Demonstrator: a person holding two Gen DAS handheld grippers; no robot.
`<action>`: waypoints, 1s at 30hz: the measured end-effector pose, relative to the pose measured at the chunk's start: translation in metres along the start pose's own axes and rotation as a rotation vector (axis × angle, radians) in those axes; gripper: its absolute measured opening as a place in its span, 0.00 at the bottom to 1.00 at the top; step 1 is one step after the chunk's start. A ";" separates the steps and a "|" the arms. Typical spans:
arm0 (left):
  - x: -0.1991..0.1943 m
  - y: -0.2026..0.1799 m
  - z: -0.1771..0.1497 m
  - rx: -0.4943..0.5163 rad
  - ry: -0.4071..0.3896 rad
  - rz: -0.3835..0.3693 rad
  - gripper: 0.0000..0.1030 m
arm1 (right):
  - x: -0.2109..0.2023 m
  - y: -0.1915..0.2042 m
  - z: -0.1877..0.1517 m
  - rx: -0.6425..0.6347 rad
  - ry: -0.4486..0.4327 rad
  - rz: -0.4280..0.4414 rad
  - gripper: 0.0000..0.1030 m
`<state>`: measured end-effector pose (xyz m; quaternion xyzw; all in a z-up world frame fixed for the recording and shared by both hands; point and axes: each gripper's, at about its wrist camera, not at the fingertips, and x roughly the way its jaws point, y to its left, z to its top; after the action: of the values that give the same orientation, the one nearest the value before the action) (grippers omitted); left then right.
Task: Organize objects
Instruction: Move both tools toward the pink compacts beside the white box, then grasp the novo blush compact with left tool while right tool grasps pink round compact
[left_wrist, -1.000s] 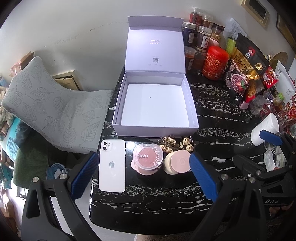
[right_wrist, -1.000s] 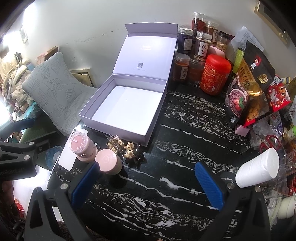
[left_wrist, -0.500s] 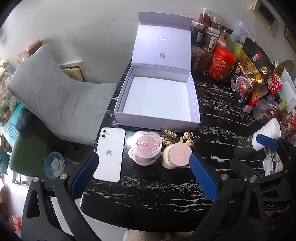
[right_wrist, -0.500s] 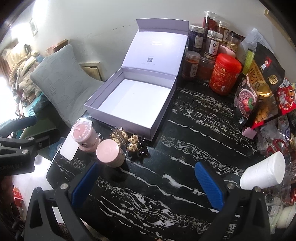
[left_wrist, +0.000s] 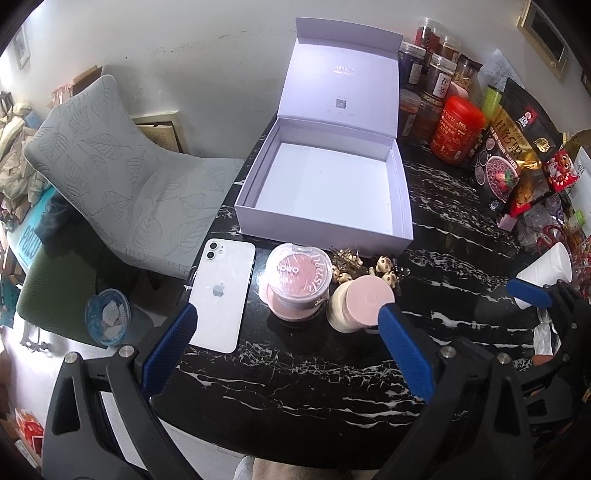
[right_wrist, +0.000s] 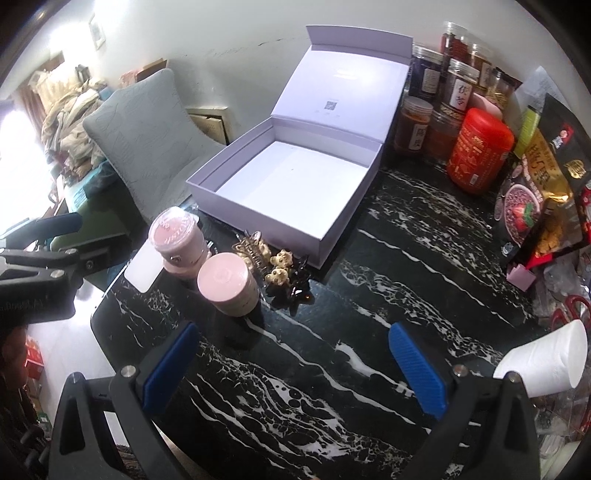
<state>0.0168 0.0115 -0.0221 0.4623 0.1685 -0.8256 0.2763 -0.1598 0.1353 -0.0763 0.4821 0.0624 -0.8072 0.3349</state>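
Note:
An open, empty lilac box (left_wrist: 400, 192) (right_wrist: 343, 221) stands on the black marble table (left_wrist: 295, 376), lid upright. In front of it lie a white phone (left_wrist: 221, 295), a clear-lidded pink blush jar (left_wrist: 298, 282) (right_wrist: 177, 236), a pink-lidded cream jar (left_wrist: 364, 304) (right_wrist: 227, 282) and small bear hair clips (left_wrist: 384, 269) (right_wrist: 280, 269). My left gripper (left_wrist: 288, 354) is open and empty, above the table's near edge just short of the jars. My right gripper (right_wrist: 291, 373) is open and empty, right of the jars.
Spice jars (left_wrist: 439, 81), a red canister (left_wrist: 458, 129) and snack bags (left_wrist: 509, 155) crowd the back right. A white paper roll (right_wrist: 546, 362) lies at the right edge. A grey cushioned chair (left_wrist: 122, 173) stands left of the table.
Both grippers have pulled back and risen slightly, so the box and objects look farther off. Nothing on the table has moved.

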 end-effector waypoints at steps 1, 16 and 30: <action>0.002 0.000 -0.001 -0.020 -0.004 0.011 0.96 | 0.003 0.002 0.000 -0.006 0.000 0.002 1.00; 0.041 0.008 -0.004 -0.078 0.010 -0.012 0.96 | 0.041 0.026 -0.003 -0.014 -0.053 -0.036 0.97; 0.063 0.010 0.005 -0.050 -0.007 -0.016 0.85 | 0.061 0.037 0.003 -0.075 -0.095 0.031 0.84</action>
<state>-0.0064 -0.0179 -0.0739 0.4510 0.1919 -0.8248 0.2820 -0.1588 0.0766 -0.1169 0.4310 0.0694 -0.8211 0.3677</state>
